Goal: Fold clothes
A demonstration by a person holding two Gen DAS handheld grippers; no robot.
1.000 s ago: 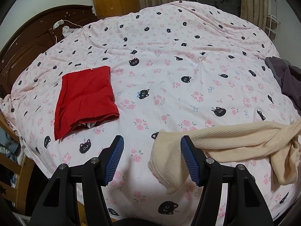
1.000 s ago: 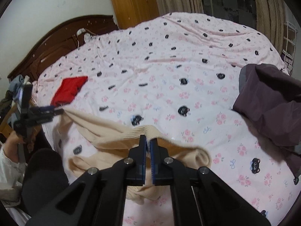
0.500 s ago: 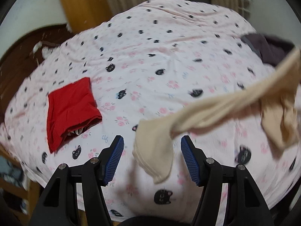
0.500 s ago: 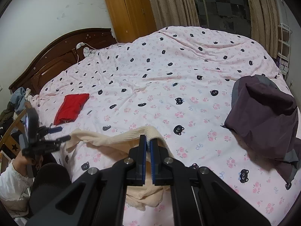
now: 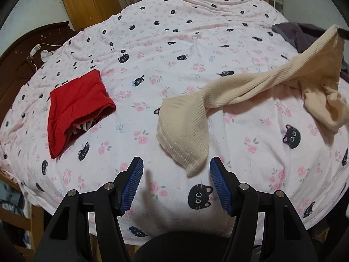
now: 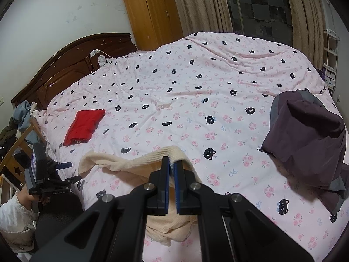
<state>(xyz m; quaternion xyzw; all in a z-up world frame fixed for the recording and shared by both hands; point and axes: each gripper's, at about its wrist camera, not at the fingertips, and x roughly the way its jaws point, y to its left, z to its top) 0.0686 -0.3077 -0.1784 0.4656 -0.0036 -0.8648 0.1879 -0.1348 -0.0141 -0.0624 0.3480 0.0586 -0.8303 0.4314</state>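
Note:
A cream ribbed garment [image 5: 218, 96] stretches across the near part of the bed, one end lying flat just ahead of my left gripper [image 5: 176, 179], which is open and holds nothing. Its other end is lifted off the bed at the right. My right gripper [image 6: 171, 166] is shut on that raised cream ribbed garment [image 6: 139, 163], and the rest hangs down under the fingers. The left gripper [image 6: 65, 171] also shows at the bed's near-left edge in the right wrist view, held by a hand in a white sleeve.
A folded red garment [image 5: 76, 107] lies on the left of the pink cat-print bed [image 5: 196, 32]. A dark purple garment [image 6: 305, 135] is heaped at the right. A dark wooden headboard [image 6: 65, 69] and a wardrobe [image 6: 152, 11] stand beyond; a wooden chair [image 6: 15, 152] sits at left.
My right gripper has risen, lifting its end of the cream garment higher off the bed. My left gripper has pulled back from the garment's flat end, which now lies ahead of the fingers.

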